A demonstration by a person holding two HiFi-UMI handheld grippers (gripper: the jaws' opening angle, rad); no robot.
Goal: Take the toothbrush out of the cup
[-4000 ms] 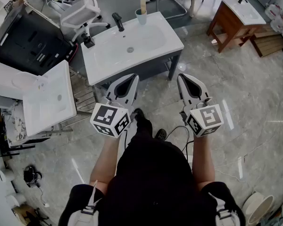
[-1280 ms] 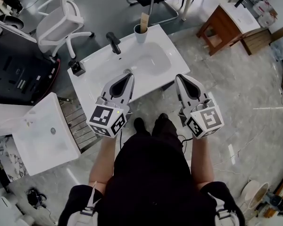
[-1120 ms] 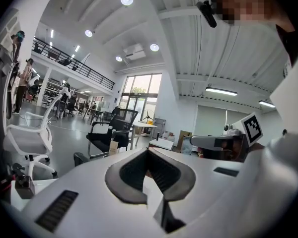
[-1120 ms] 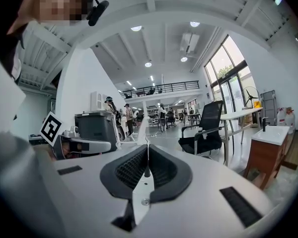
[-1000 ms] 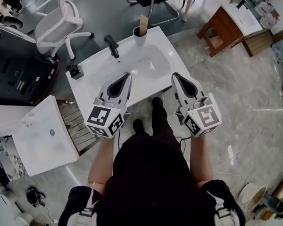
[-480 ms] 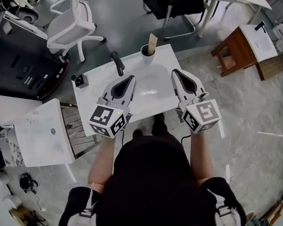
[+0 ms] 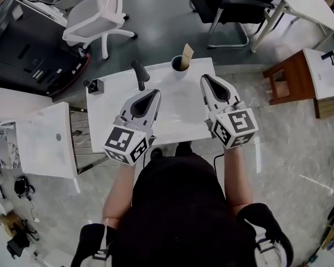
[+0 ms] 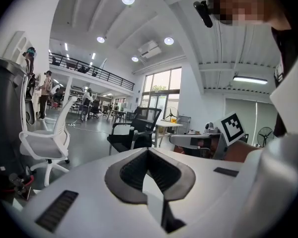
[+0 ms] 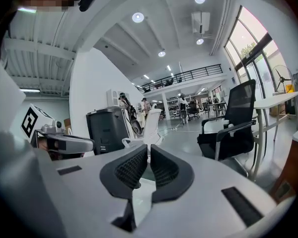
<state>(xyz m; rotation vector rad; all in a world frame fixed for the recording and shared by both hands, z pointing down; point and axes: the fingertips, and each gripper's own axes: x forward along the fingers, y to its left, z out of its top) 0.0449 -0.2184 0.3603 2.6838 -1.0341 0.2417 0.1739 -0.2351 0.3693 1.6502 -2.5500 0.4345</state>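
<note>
Both grippers have come forward over the white washbasin (image 7: 106, 110) since 1 second ago, with the person now at its near edge. The left gripper (image 7: 153, 92) and right gripper (image 7: 205, 78) each have their jaws pressed together, with nothing between them. The toothbrush (image 7: 186, 54), showing a pale, flat handle, stands tilted in the pale cup (image 7: 177, 67) at the basin's far edge, right of the black faucet (image 7: 139, 74) and apart from both grippers. Around the basin are a grey floor, 1 white office chair (image 7: 97, 13), 1 black chair (image 7: 234, 4) and a wooden stand (image 7: 289, 77).
</note>
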